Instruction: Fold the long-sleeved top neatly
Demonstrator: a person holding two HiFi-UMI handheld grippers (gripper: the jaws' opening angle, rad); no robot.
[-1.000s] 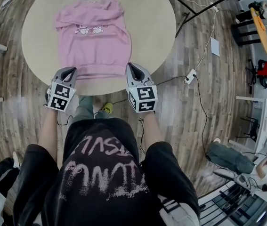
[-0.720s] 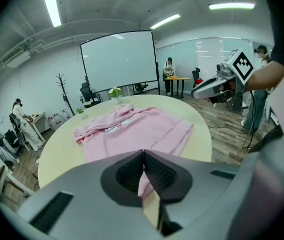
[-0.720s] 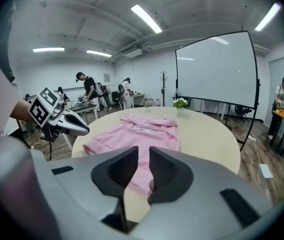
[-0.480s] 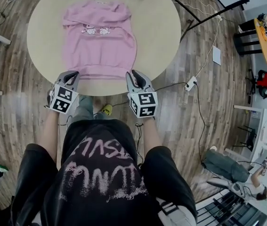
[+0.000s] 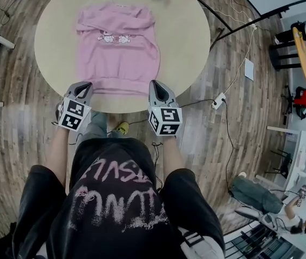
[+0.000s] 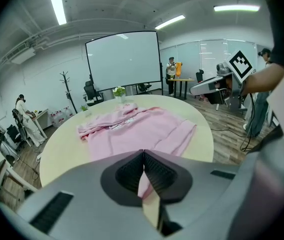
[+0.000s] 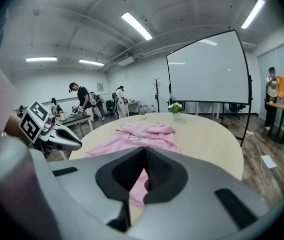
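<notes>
left hand-held gripper (image 5: pixel 84 85) is clamped on the near-left hem corner of the pink long-sleeved cotton top (image 5: pixel 117 53), which lies flat on the round beige surface (image 5: pixel 182 31). the sleeves look already folded in, and the hem-to-collar fold remains. right hand-held gripper (image 5: pixel 156 83) has just closed on the right hem corner. wooden floor (image 5: pixel 12 139) lies all around, with a projection screen (image 6: pixel 124 59) beyond.

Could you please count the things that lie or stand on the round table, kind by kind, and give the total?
Pink top: 1
Potted plants: 2, one larger, one smaller
Total: 3
</notes>
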